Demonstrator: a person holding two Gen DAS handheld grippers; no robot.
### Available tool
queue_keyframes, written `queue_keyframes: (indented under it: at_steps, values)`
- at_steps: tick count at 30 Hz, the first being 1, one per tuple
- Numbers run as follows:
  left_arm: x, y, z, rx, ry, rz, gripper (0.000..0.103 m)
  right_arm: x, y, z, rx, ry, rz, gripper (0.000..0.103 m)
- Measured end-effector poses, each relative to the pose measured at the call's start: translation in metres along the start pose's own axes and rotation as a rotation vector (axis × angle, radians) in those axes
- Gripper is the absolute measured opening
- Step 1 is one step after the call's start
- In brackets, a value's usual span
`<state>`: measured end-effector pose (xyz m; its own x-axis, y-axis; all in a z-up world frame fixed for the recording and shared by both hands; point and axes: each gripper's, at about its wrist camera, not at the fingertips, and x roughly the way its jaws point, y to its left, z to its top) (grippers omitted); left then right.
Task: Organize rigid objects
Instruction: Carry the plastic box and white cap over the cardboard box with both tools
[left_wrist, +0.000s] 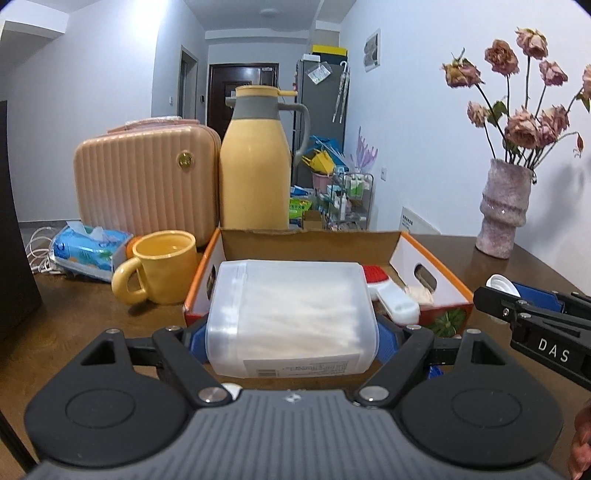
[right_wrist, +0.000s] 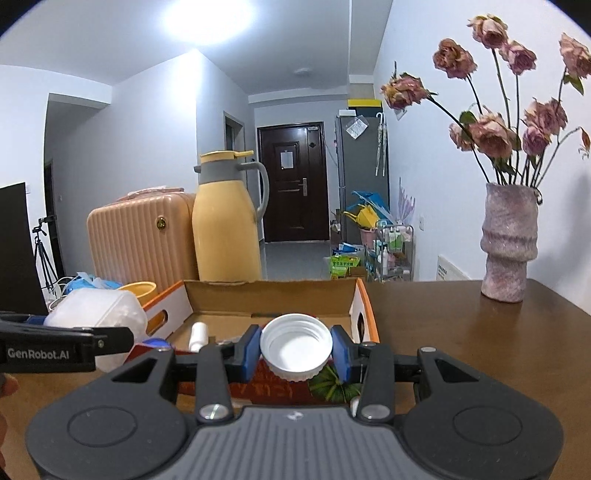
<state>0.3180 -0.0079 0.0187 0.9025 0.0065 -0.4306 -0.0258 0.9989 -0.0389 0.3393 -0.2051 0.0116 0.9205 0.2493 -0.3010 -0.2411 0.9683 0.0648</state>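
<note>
Left wrist view: the left gripper (left_wrist: 291, 339) squeezes a clear plastic box (left_wrist: 291, 314), held just in front of the cardboard box (left_wrist: 436, 269). The right gripper (right_wrist: 295, 350) pinches a white lid (right_wrist: 295, 345). Keep both level, then lower them gently inside the cardboard box.

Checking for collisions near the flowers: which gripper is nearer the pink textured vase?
Right. The right gripper, holding a white lid, is closer to the pink textured vase; the left gripper is farther left, toward the mug side.

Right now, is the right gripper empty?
No, the right gripper is clamped on a white screw cap, its blue pads pressing both sides.
</note>
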Motion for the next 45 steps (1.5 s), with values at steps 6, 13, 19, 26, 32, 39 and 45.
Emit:
queue_keyframes:
  at_steps: [6, 13, 19, 26, 32, 39, 45]
  values:
    - [0.007, 0.006, 0.015, -0.022, -0.024, 0.013, 0.082, 0.015, 0.005, 0.013, -0.010, -0.014, -0.002, 0.040]
    - [0.023, 0.009, 0.028, -0.043, -0.030, 0.017, 0.082, 0.037, 0.009, 0.025, -0.010, -0.027, -0.006, 0.040]
    - [0.041, 0.012, 0.038, -0.061, -0.030, 0.030, 0.082, 0.057, 0.011, 0.028, -0.007, -0.021, -0.011, 0.040]
    - [0.064, 0.017, 0.048, -0.067, -0.010, 0.060, 0.082, 0.083, 0.006, 0.033, 0.022, -0.004, -0.018, 0.040]
    - [0.085, 0.019, 0.052, -0.064, 0.009, 0.071, 0.082, 0.104, 0.002, 0.035, 0.038, 0.019, -0.019, 0.040]
    - [0.107, 0.017, 0.054, -0.057, 0.029, 0.087, 0.082, 0.126, -0.002, 0.035, 0.039, 0.053, -0.025, 0.040]
    - [0.122, 0.015, 0.056, -0.048, 0.039, 0.095, 0.082, 0.142, -0.006, 0.034, 0.041, 0.080, -0.035, 0.040]
